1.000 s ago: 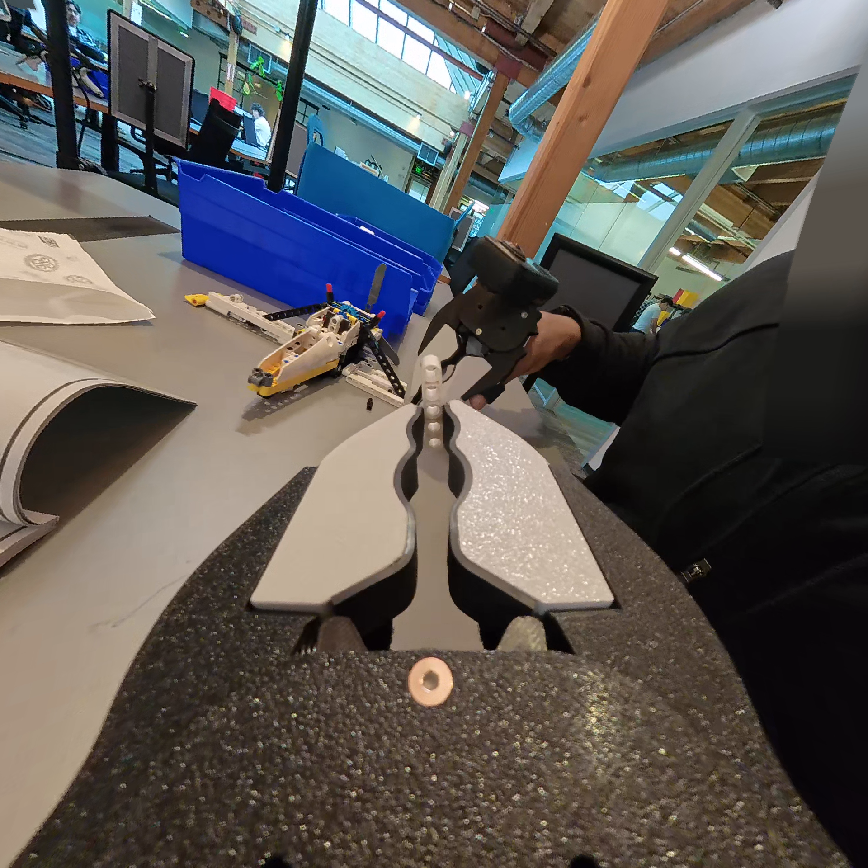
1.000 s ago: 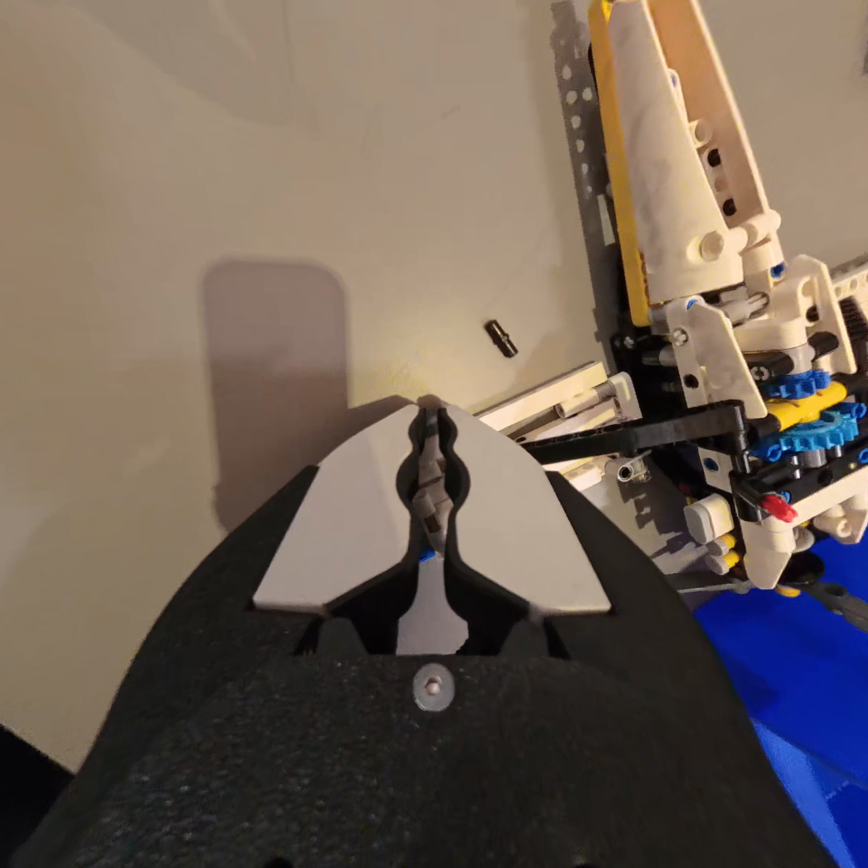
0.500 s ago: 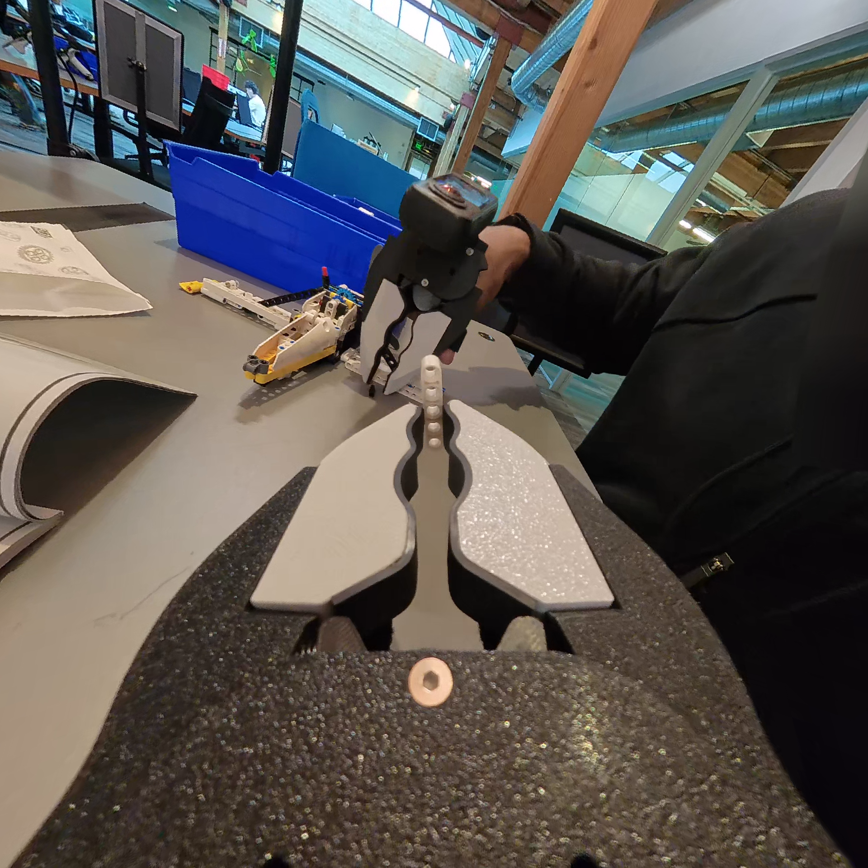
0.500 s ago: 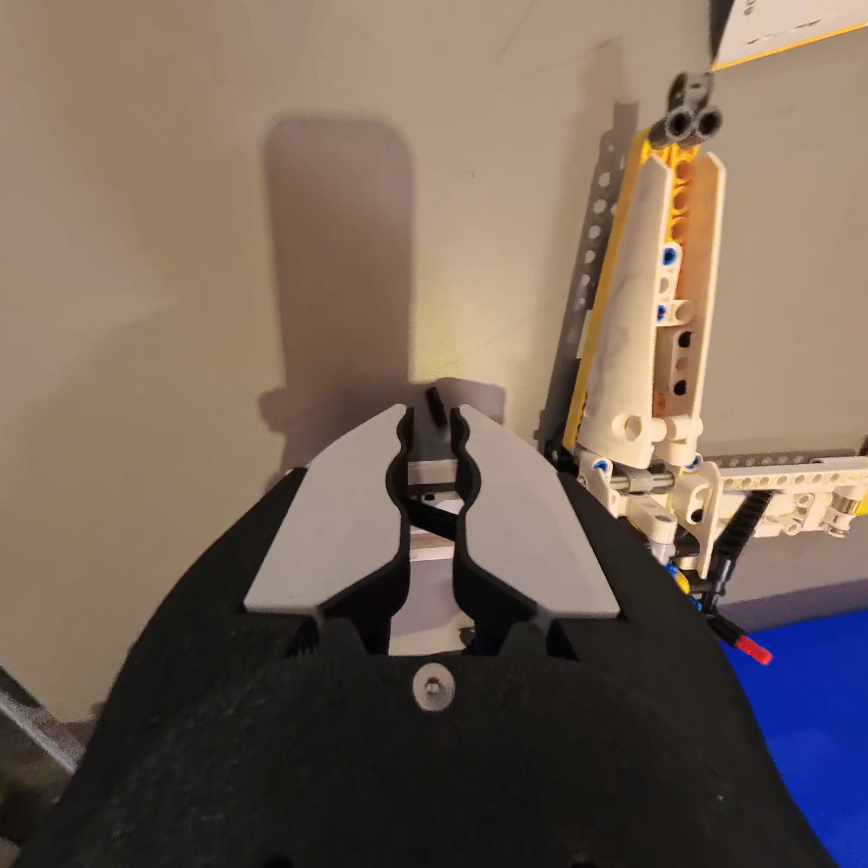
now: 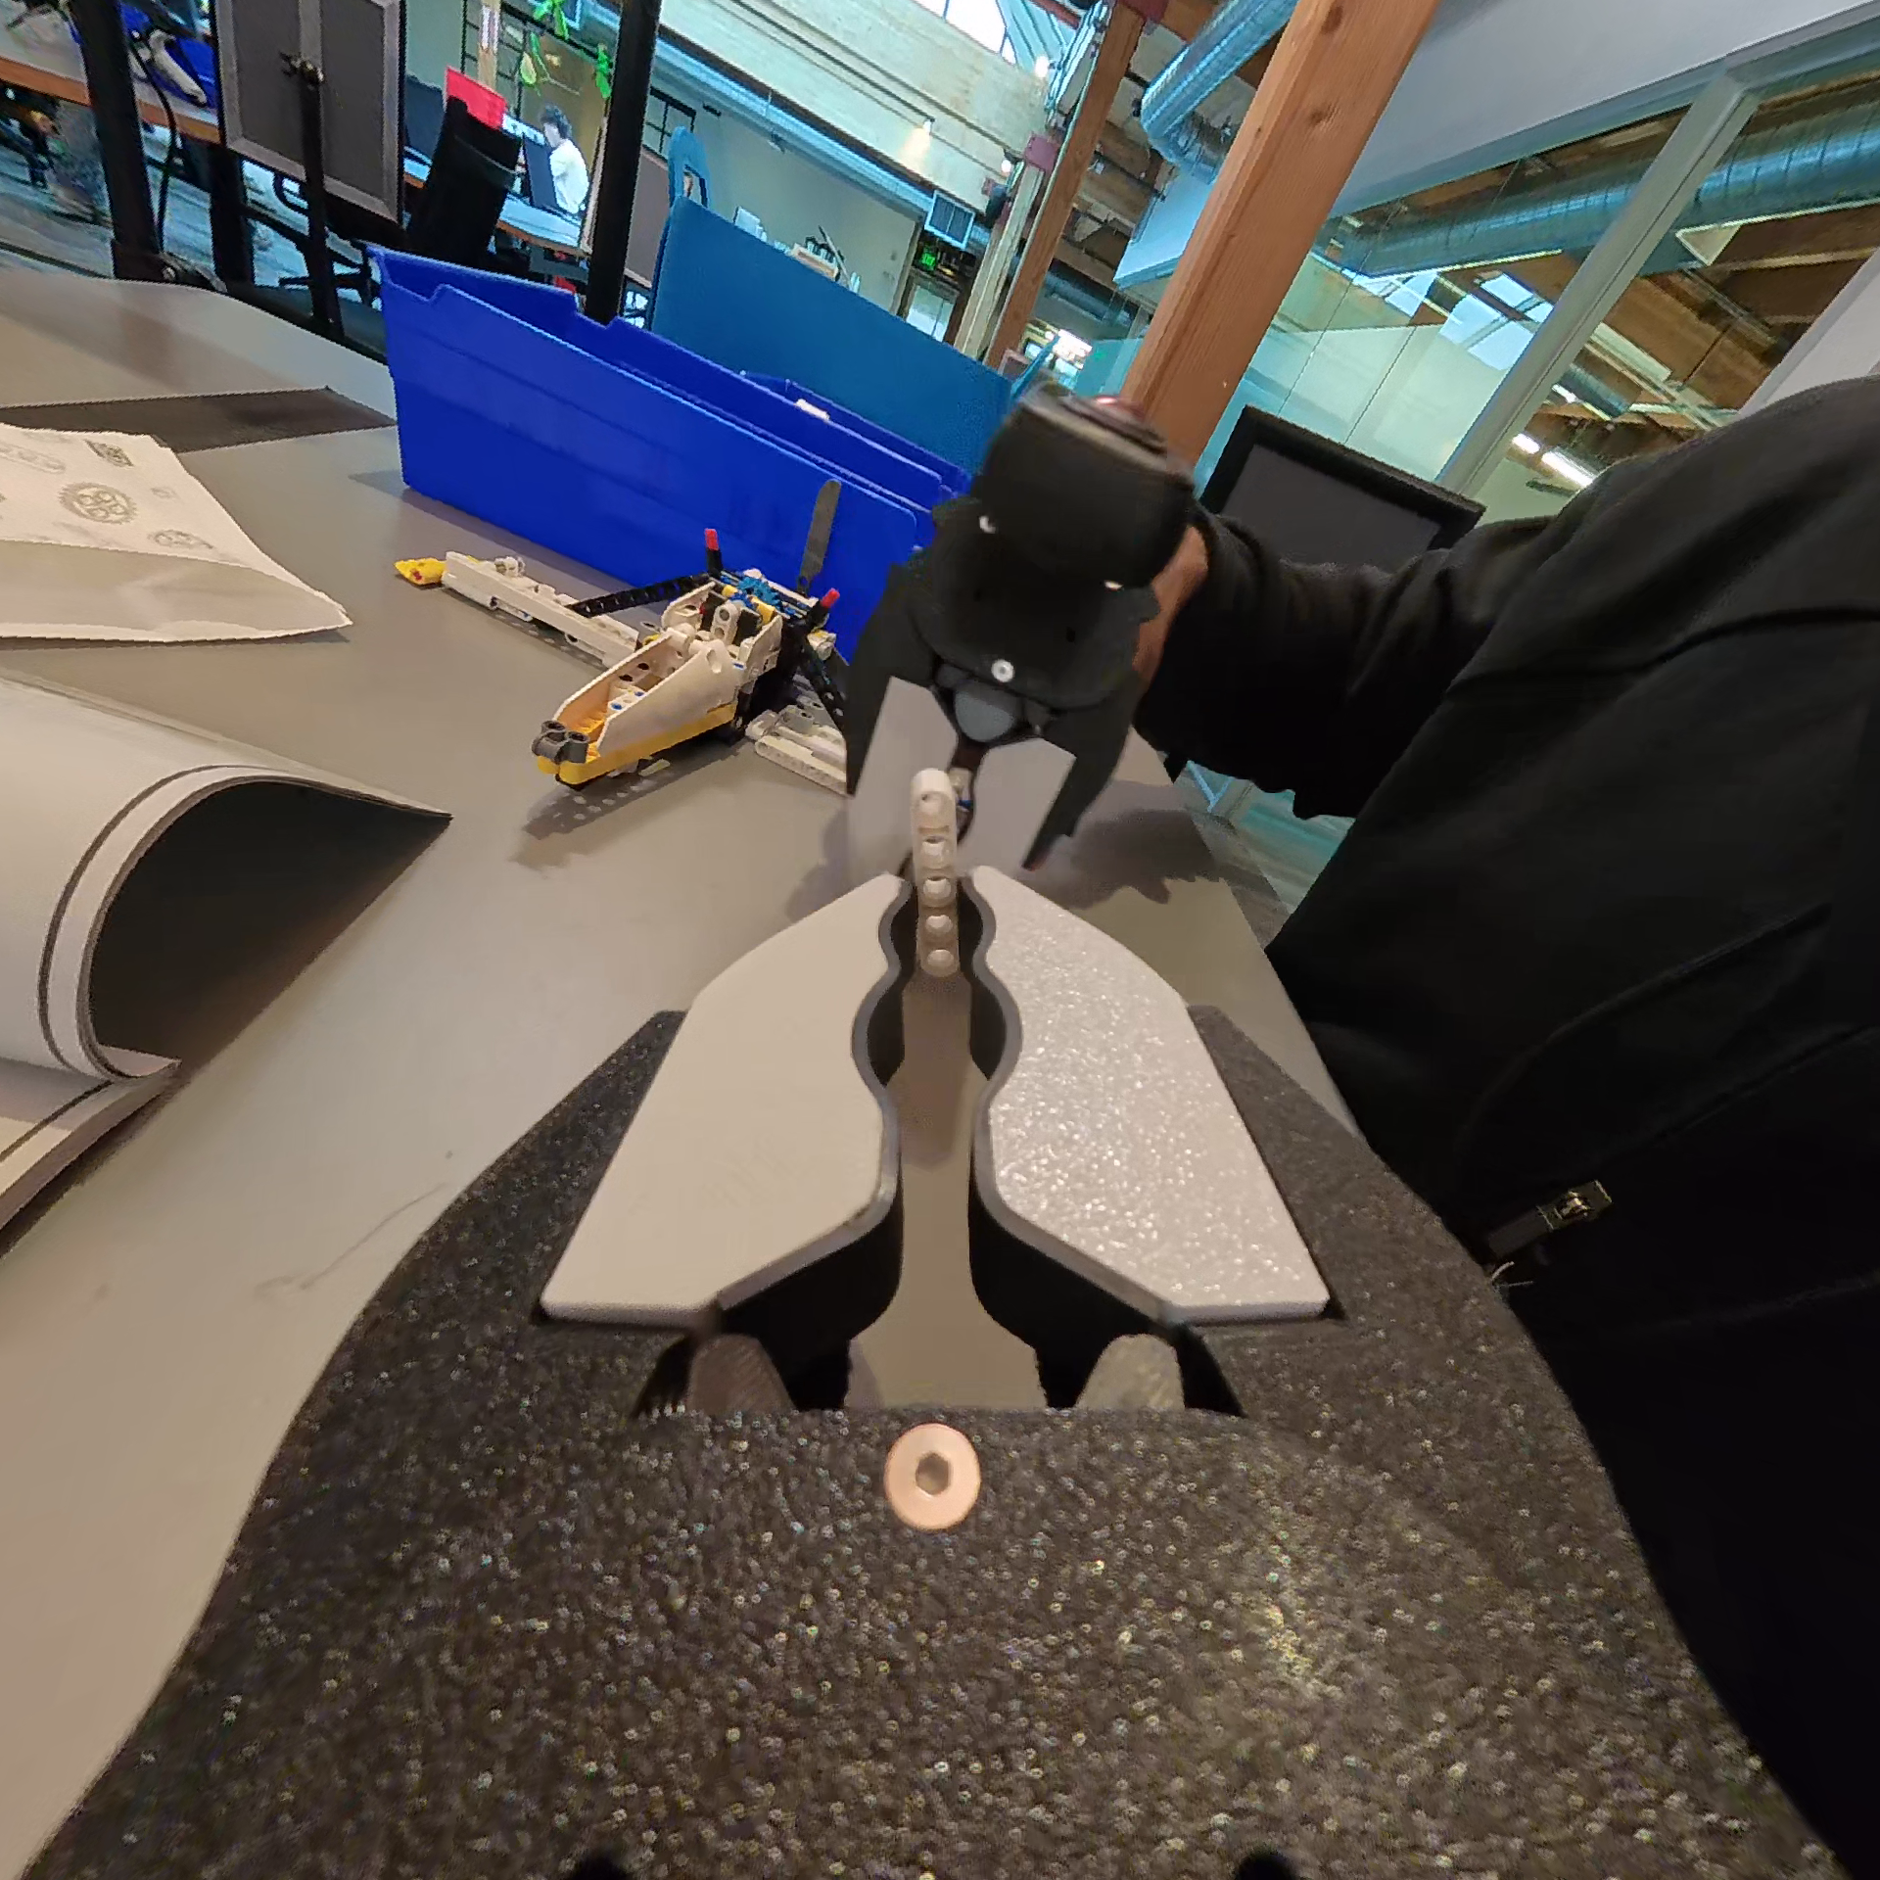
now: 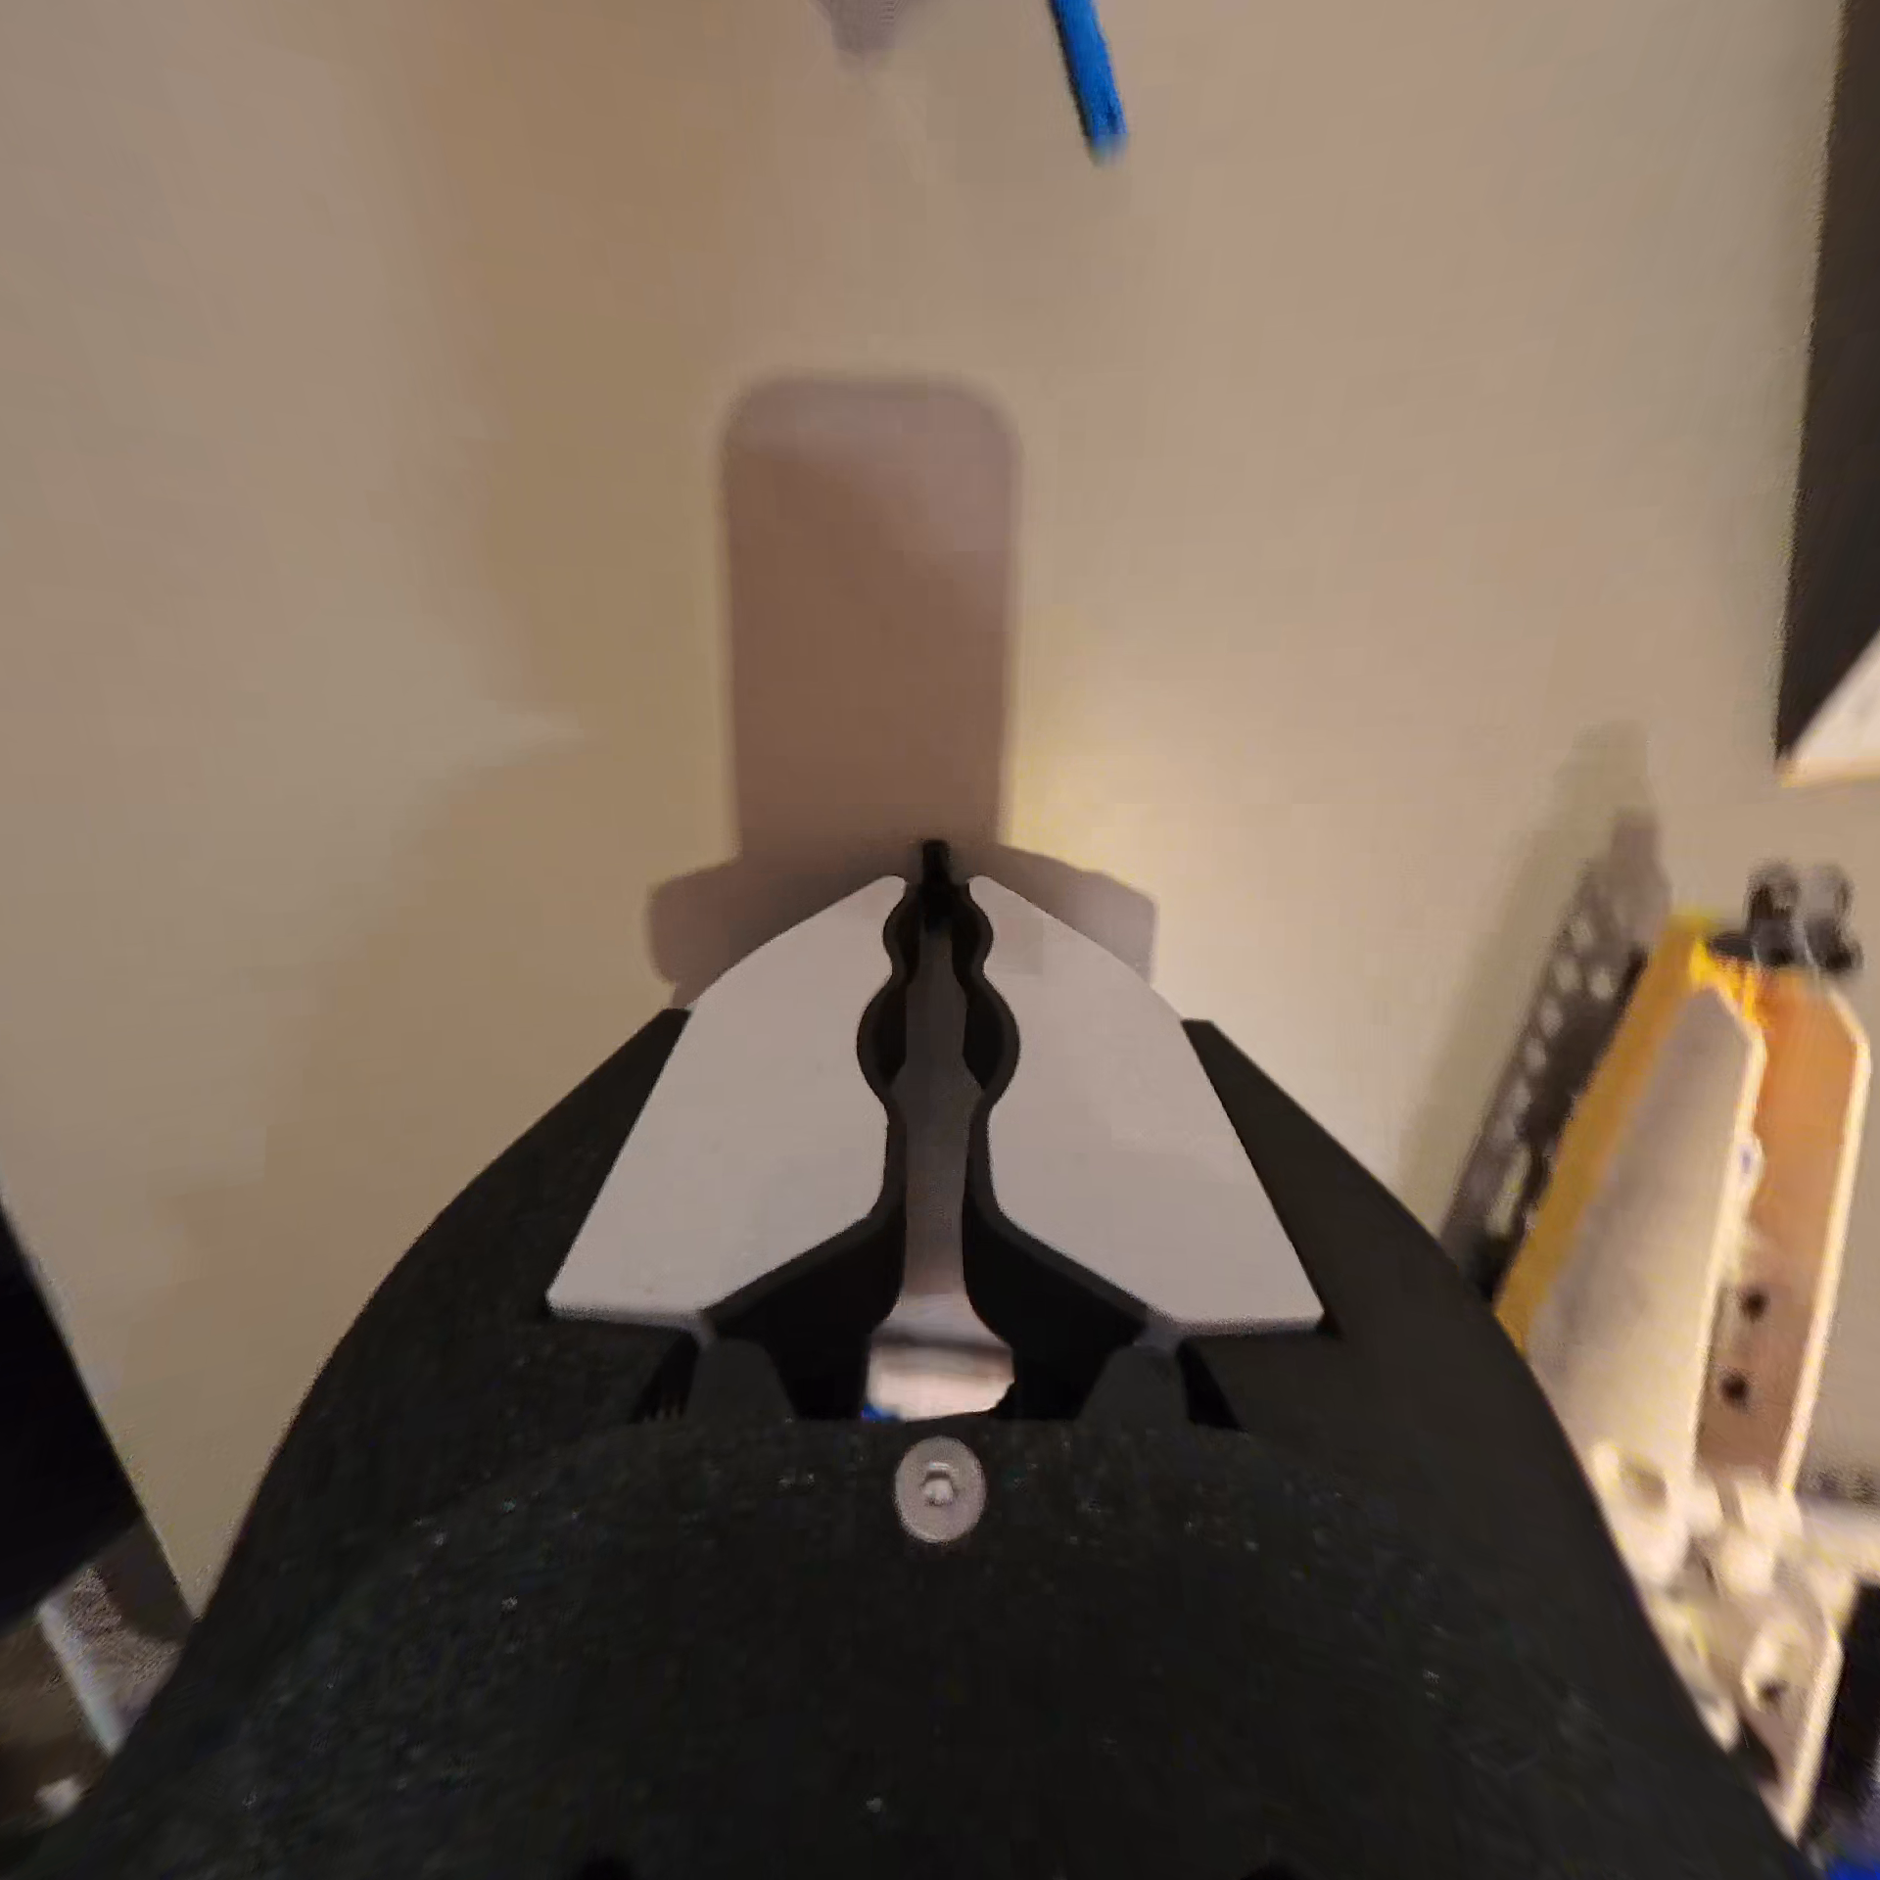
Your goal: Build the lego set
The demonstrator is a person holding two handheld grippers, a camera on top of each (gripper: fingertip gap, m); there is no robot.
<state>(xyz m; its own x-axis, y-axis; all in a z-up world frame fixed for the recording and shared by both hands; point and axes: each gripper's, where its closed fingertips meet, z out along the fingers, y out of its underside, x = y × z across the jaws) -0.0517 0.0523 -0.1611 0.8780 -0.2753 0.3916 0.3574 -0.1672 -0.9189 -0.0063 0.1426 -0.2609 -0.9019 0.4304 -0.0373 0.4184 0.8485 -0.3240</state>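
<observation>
My left gripper [image 5: 936, 887] is shut on a white beam with holes [image 5: 934, 834], which sticks up past the fingertips. My right gripper [image 6: 934, 887] is shut on a small black pin [image 6: 931, 863], whose tip pokes out beyond the fingertips over the grey table [image 6: 407, 509]. In the left wrist view the right gripper [image 5: 979, 804] points down just behind the top of the white beam, held by a hand in a black sleeve [image 5: 1424, 661]. Whether pin and beam touch is hidden.
A white and yellow toy model [image 5: 671, 692] lies on the table left of the right gripper; it also shows in the right wrist view [image 6: 1729, 1170]. Behind it stands a blue bin [image 5: 631, 448]. A paper bag [image 5: 122, 539] and an open booklet [image 5: 153, 895] lie at the left. My hands' fingertips stand some 15 cm from each other.
My right gripper moved from beside the model to the loose black pin, closed on it and carried it over to the white beam. My left gripper kept its hold on the beam.
</observation>
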